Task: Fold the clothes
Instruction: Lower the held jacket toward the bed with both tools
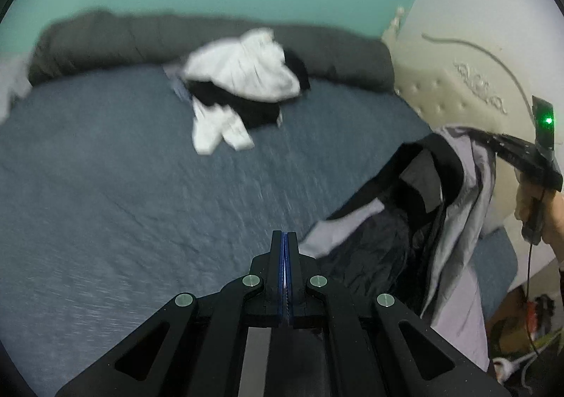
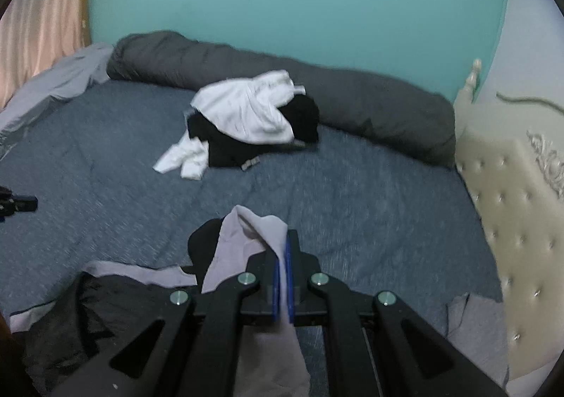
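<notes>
Bed (image 1: 105, 185) first: blue-grey cover, mostly bare in the middle, dark rolled duvet (image 1: 211, 34) along the teal wall, padded headboard (image 2: 511, 203) on the right.

Task garment: grey-and-black jacket (image 1: 440, 206). It hangs from the right gripper (image 2: 282, 256) and drapes down to the bed's near right edge, so its long axis is roughly vertical, top edge up at the right gripper, lower part bunched on the cover. Right gripper is clenched on a grey fold of it; cloth shows between the blue pads in the right wrist view.

Left gripper (image 1: 285, 238): clamped shut, and no cloth shows at its tips. From it the jacket lies to the right, its nearest grey fold just beside the tip. I can't tell whether that fold touches it.

Judgement: the left gripper is the free one and close enough to take a second corner; the move turns on reaching right, towards the hanging edge.

Smaller: white-and-black clothes pile (image 2: 246, 122) sits far side, against the duvet, well apart from both grippers.
</notes>
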`<act>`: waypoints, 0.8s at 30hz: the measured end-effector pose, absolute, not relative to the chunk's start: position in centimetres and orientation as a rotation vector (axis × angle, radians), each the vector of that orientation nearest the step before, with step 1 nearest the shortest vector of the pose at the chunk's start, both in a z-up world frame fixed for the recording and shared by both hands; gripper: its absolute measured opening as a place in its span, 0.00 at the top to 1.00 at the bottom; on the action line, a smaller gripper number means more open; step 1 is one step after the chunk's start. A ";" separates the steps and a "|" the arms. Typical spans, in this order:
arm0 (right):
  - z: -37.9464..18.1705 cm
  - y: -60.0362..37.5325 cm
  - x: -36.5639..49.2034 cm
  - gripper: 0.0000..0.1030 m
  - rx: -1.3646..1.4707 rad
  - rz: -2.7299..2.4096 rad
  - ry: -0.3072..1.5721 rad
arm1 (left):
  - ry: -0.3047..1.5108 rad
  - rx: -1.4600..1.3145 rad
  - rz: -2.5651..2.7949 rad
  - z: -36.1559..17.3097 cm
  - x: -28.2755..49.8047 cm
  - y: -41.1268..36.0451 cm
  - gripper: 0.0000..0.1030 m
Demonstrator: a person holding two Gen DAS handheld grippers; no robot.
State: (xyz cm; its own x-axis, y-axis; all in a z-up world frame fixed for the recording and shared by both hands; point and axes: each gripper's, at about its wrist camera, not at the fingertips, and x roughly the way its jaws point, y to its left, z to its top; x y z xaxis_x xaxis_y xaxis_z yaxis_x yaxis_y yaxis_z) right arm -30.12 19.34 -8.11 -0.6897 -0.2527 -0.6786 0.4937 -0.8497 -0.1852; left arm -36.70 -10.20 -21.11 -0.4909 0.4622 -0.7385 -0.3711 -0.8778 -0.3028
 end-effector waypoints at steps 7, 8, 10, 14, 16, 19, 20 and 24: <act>-12.3 21.9 -32.1 0.97 1.003 -2.486 0.475 | -0.184 -1.378 2.203 -29.5 -39.5 -6.6 0.96; -12.6 22.2 -32.3 0.97 1.009 -2.484 0.468 | -0.194 -1.393 2.187 -30.2 -39.9 -6.4 0.94; -13.2 22.6 -32.7 0.97 1.017 -2.480 0.458 | -0.208 -1.423 2.157 -31.4 -40.3 -6.1 0.76; -14.1 23.1 -33.1 0.97 1.022 -2.467 0.448 | -0.217 -1.470 2.094 -33.6 -40.8 -5.1 0.61; -14.6 23.1 -33.3 0.97 1.025 -2.460 0.445 | -0.220 -1.484 2.076 -34.2 -41.0 -4.7 0.56; -15.1 23.1 -33.4 0.97 1.029 -2.450 0.441 | -0.221 -1.487 2.037 -35.0 -41.1 -3.6 0.45; -15.3 23.1 -33.4 0.97 1.031 -2.448 0.440 | -0.206 -1.493 2.027 -35.3 -41.1 -3.2 0.45; -15.7 23.0 -33.4 0.97 1.034 -2.441 0.437 | -0.175 -1.526 1.998 -36.5 -41.2 -2.0 0.45</act>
State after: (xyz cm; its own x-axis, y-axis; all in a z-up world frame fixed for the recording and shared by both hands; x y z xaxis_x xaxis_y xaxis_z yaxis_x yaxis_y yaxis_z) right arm -33.44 23.03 -15.70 -0.6171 -0.2806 -0.7352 0.5183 -0.8479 -0.1113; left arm -41.18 -2.05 -36.52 -0.1482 0.5382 -0.8297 -0.3853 -0.8041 -0.4527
